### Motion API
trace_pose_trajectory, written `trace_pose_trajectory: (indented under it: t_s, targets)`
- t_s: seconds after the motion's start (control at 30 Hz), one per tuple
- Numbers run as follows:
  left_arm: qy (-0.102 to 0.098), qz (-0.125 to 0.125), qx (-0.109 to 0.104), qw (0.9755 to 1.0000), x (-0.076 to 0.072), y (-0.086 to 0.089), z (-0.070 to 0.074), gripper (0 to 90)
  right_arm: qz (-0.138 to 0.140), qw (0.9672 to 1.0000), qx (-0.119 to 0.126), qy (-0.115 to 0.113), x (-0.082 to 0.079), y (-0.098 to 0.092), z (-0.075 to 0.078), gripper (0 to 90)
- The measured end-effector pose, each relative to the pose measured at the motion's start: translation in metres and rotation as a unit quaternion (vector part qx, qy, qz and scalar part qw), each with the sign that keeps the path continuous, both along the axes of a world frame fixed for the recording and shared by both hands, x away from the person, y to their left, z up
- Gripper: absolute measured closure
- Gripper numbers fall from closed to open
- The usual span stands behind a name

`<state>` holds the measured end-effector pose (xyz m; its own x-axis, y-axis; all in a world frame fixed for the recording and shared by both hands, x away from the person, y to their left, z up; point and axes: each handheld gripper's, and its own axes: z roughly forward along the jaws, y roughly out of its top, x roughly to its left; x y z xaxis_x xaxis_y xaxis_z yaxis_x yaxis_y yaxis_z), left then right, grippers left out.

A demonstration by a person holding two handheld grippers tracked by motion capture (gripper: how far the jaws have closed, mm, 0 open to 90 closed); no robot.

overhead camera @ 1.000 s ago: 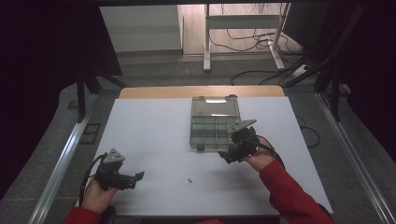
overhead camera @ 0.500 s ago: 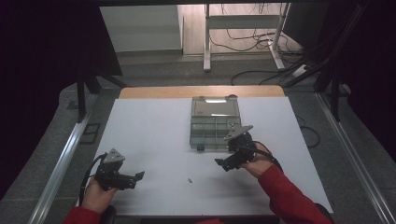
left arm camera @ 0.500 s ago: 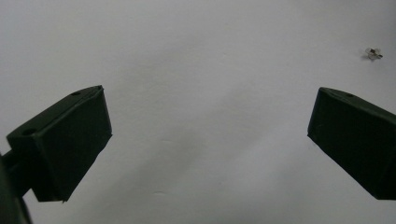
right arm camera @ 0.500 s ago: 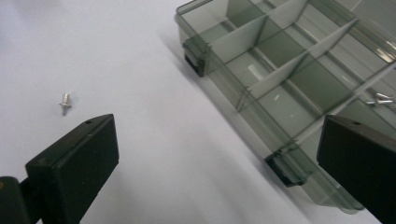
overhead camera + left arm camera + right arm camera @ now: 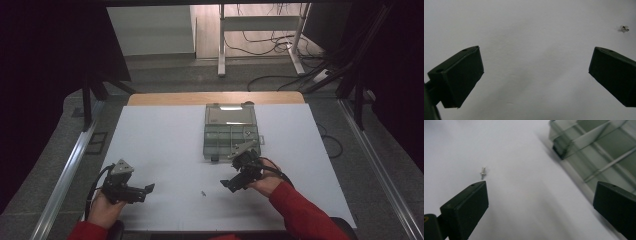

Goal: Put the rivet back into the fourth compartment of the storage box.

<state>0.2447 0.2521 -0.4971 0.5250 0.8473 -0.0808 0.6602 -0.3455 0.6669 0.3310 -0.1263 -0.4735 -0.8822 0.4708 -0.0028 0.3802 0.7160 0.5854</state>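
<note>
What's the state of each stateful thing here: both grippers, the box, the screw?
Left black two-jaw gripper: open, empty, low over the white table.
Right black two-jaw gripper: open, empty, aimed toward the screw.
Clear grey plastic compartment box: lid open, flat on the table.
Small silver screw: lying loose on the table, between the grippers, untouched.
</note>
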Motion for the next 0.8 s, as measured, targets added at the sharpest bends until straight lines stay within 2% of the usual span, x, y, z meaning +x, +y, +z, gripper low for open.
trace_pose_trajectory:
  t_s: [0.2,0.3,0.37,0.57,0.67,0.8]
  targets:
    - [0.0,0.0,0.002,1.0,0.0,0.0,0.0,0.1,0.029,0.9992,0.001,0.027,-0.008,0.016,-0.006,0.2]
    - [0.0,0.0,0.002,1.0,0.0,-0.001,0.0,0.0,0.034,0.9986,-0.011,0.039,-0.011,0.024,-0.009,2.6]
    - [0.0,0.0,0.002,1.0,0.0,-0.001,0.0,0.0,0.033,0.9982,-0.018,0.047,-0.012,0.03,-0.012,6.4]
    - [0.0,-0.001,0.003,1.0,0.0,-0.001,0.0,0.0,0.039,0.9978,-0.01,0.053,-0.017,0.046,-0.016,20.8]
    - [0.0,-0.001,0.003,1.0,0.0,-0.001,0.0,0.0,0.047,0.9973,-0.02,0.051,-0.019,0.053,-0.02,30.2]
    - [0.001,-0.001,0.003,1.0,0.0,-0.001,0.0,0.0,0.065,0.9956,-0.027,0.062,-0.021,0.062,-0.025,45.3]
